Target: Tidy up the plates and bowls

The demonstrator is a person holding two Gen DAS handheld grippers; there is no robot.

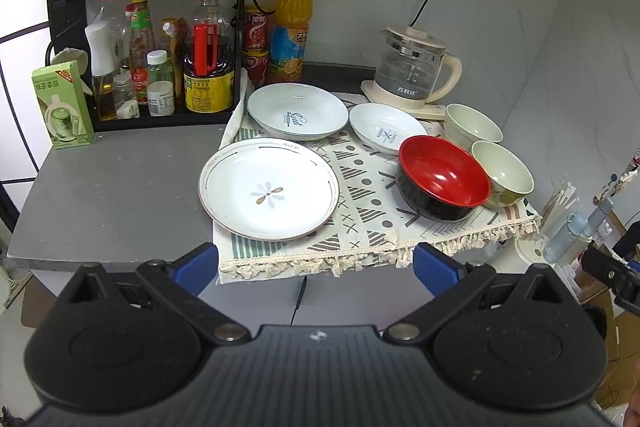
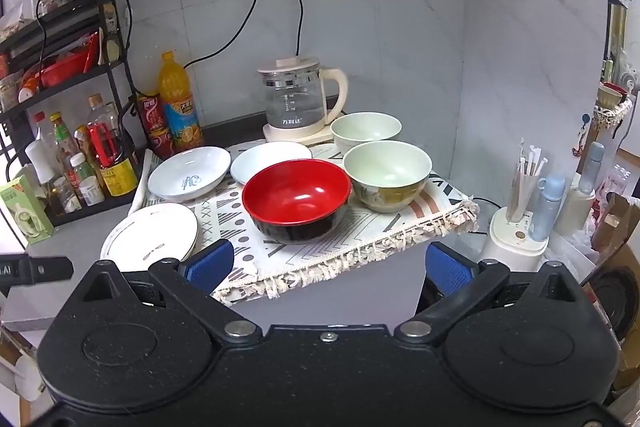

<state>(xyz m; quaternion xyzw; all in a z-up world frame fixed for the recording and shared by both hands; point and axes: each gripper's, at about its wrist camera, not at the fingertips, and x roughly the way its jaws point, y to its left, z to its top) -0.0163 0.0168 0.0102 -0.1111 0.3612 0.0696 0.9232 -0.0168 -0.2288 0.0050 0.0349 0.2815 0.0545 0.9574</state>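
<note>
Both tongs wide open, nothing btwn them: left tongs (image 1: 316, 267) & right tongs (image 2: 328, 265) hover off the near edge of the grey table (image 1: 120, 187), short of the dishes.

All dishes sit rim-up on the patterned fringed cloth (image 1: 360, 187). From left view: large flat white plate w/ flower motif (image 1: 268, 189) at 9 o'clock of the cloth, partly over its edge; deep white plate w/ blue print (image 1: 298, 111) at 11; smaller white dish (image 1: 386, 133) at 12; red-inside black-outside bowl (image 1: 442, 177) at 3; two pale green bowls (image 1: 502, 173), (image 1: 472, 125) just beside it at 2–3.

Handling, my guess: plates look ceramic, stiff, heavyish, glazed so slippery, chip easily. Pinch at rim. Red bowl looks lacquer/plastic, lighter. Grip wall at rim.

All round, so no long axis; openings face straight up.
</note>
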